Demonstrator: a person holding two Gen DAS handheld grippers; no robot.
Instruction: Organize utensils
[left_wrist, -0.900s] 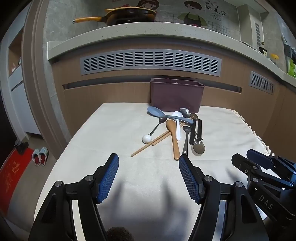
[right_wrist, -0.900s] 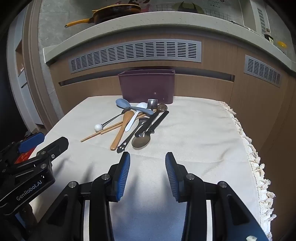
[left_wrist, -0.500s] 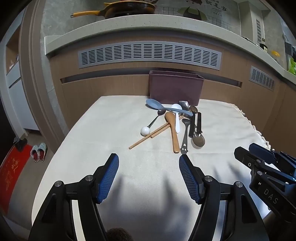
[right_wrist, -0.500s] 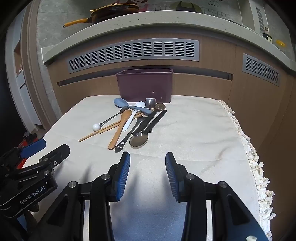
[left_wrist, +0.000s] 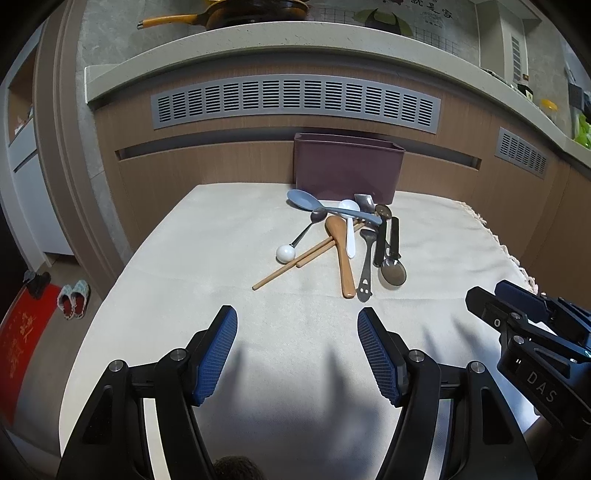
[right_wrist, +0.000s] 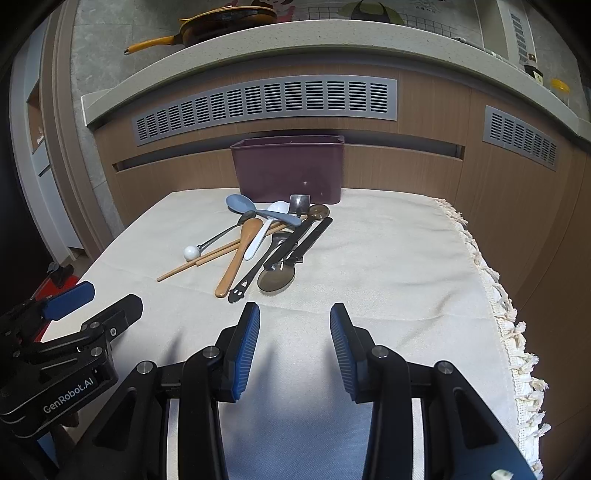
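A: What carries everything?

B: A tabletop (left_wrist: 221, 236) under a cream cloth (right_wrist: 388, 258), fringed along its right edge. Behind it runs a wood-panelled cabinet front with grey vent grilles (left_wrist: 295, 99), and above that a pale ledge bearing a yellow-handled pan (left_wrist: 236, 14).

A: And the utensils?

B: Take the purple bin (left_wrist: 347, 168) as the landmark; it stands at the tabletop's far edge. The utensil pile (left_wrist: 343, 240) lies just in front of it, the nearest pieces almost touching its base. The blue spoon (left_wrist: 321, 206) lies crosswise, bowl to the left. The wooden spoon (left_wrist: 341, 254) has its long axis running away from the bin, bowl toward it. The chopsticks (left_wrist: 291, 264) slant out to the front left, and the dark spoon (left_wrist: 393, 271) has its bowl on the side away from the bin.

A: Does one camera show more?

B: The left wrist view catches slippers (left_wrist: 74, 299) and a red mat (left_wrist: 18, 350) on the floor, far left of the bin. The right wrist view shows more of the cloth's fringe.

A: The claws?

B: The left claw (left_wrist: 297, 354) is released, jaws wide and holding nothing. The right claw (right_wrist: 294, 350) is also released, narrower. Both hover well in front of the bin, short of the pile.
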